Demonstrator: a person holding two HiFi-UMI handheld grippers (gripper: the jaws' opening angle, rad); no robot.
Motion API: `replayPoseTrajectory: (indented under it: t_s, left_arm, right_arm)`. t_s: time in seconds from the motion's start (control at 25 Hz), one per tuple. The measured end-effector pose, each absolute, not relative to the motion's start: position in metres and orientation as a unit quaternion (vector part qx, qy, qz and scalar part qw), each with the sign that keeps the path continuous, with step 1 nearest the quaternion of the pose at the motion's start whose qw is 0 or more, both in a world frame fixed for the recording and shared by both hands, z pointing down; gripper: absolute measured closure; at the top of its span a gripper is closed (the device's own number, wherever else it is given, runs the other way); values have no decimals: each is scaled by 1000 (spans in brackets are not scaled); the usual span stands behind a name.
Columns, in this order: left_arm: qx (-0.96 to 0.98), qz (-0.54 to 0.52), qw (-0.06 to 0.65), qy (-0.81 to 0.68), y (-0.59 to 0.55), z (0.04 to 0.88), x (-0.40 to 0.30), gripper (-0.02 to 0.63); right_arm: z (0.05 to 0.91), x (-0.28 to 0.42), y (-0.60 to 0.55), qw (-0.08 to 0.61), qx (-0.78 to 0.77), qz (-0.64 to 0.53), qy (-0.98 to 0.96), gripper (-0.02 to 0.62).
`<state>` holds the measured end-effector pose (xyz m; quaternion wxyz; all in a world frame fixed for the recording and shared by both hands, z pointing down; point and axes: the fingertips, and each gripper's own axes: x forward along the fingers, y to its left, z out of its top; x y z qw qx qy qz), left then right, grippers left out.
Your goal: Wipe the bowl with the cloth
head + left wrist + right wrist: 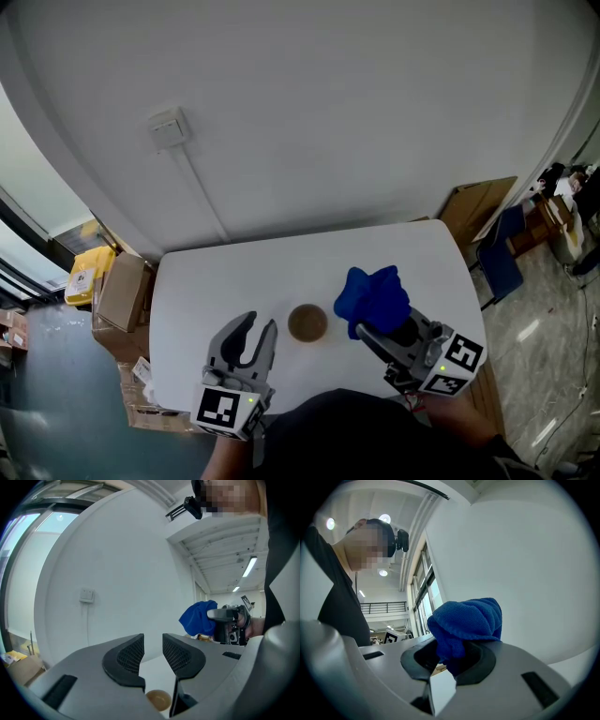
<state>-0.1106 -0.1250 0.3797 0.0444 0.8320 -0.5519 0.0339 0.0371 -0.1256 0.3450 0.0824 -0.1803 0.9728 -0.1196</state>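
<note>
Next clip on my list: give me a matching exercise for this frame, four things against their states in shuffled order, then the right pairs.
Things:
1. bowl
2. cloth
3. left gripper
4. right gripper

States:
A. shut on blue fabric
B. brown, standing free on the table
C. jaws apart, gripping nothing
D. bunched, held up off the table

Pairs: 1-B; 2-D; 3-C; 4-A
</note>
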Motion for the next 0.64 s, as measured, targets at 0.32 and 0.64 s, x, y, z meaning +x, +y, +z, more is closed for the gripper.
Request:
replayPoseTrajectory:
  t_s: [0.32, 0.64]
  left_arm:
    - [827, 51, 45, -558, -122, 384, -111, 503]
    - [831, 41, 47, -553, -123, 385, -106, 511]
  right_arm:
    - [348, 38, -126, 82, -175, -129, 973, 528]
    - [348, 39, -127, 82, -171, -128, 973, 528]
